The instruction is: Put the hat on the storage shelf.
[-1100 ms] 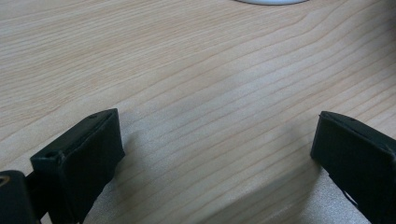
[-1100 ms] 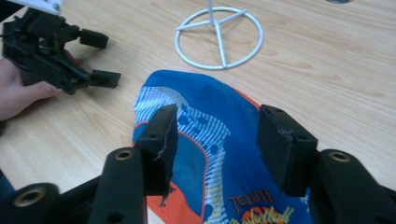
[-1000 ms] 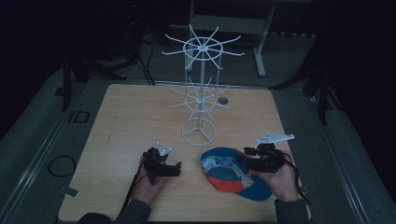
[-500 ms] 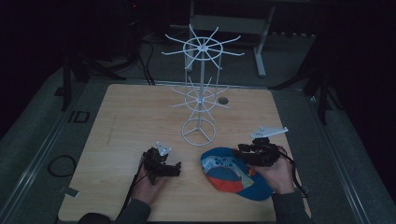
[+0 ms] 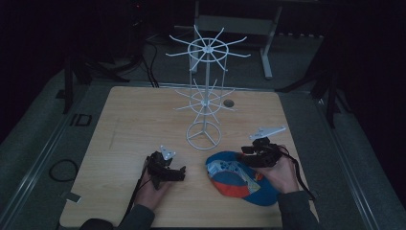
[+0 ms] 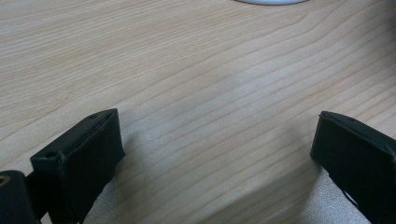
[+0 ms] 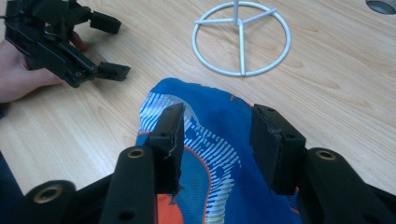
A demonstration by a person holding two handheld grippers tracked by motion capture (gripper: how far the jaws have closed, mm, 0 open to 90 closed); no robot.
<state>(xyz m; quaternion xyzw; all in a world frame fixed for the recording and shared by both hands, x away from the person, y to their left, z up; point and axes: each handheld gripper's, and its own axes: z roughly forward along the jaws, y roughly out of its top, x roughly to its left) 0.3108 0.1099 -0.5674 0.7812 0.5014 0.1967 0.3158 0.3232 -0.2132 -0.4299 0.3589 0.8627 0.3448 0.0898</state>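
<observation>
A blue and orange cap (image 5: 242, 178) is lying on the wooden table (image 5: 143, 115) in the lower right of the high view, in front of the ring base of a white wire display stand (image 5: 204, 103) that is rising at the centre of the frame. The right gripper (image 5: 249, 154) is sitting at the cap's upper right edge, held by the person's right hand (image 5: 282, 173), with its grey three-cornered plate pointing toward the upper right.

In the right gripper view, the right gripper (image 7: 217, 128) is hovering over the cap (image 7: 210, 140), whose striped blue fabric is lying under and between the two black jaws. The jaws are standing partly apart and have just been opening a little; the cloth is between them, but the pads are not pressing on it. The stand's ring base (image 7: 243, 37) is showing in the upper middle of that view.

The left gripper (image 5: 178, 173) is resting in the lower middle of the high view, to the left of the cap and apart from it, in the person's left hand (image 5: 153, 190). It is also appearing in the upper left of the right gripper view (image 7: 109, 46), jaws spread. In the left gripper view its jaws are standing wide apart at the lower corners, with bare wood grain between them, and a sliver of the white ring base (image 6: 271, 1) is showing at the top edge.

A small dark round object (image 5: 228, 102) is lying on the table just right of the stand's pole.
</observation>
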